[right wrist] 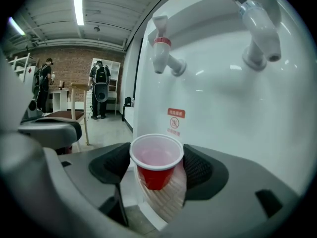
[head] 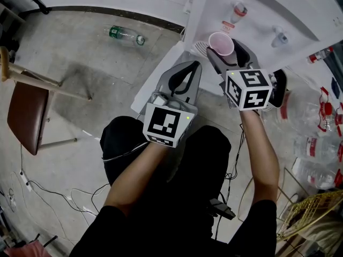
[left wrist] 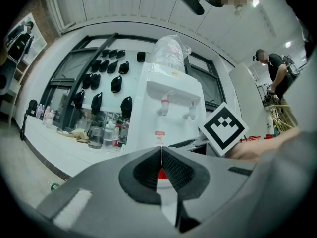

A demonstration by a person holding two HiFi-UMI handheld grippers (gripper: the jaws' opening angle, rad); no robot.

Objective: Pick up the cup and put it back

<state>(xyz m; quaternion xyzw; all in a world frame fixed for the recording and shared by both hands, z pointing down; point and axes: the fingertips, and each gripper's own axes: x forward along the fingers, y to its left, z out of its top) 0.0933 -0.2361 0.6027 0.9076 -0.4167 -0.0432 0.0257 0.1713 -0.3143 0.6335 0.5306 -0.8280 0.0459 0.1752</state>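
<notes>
White water dispenser [right wrist: 223,83] fills the far side. The right gripper [right wrist: 157,165] grasps the red cup [right wrist: 154,176] over its drip tray [right wrist: 166,203]. The left gripper [left wrist: 161,160], nearer and to the left, is clenched on nothing.

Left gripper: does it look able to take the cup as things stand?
Probably not. The cup sits between the jaws of the right gripper, which press on both its sides. The left gripper is shut and lies off to one side of it.
</notes>
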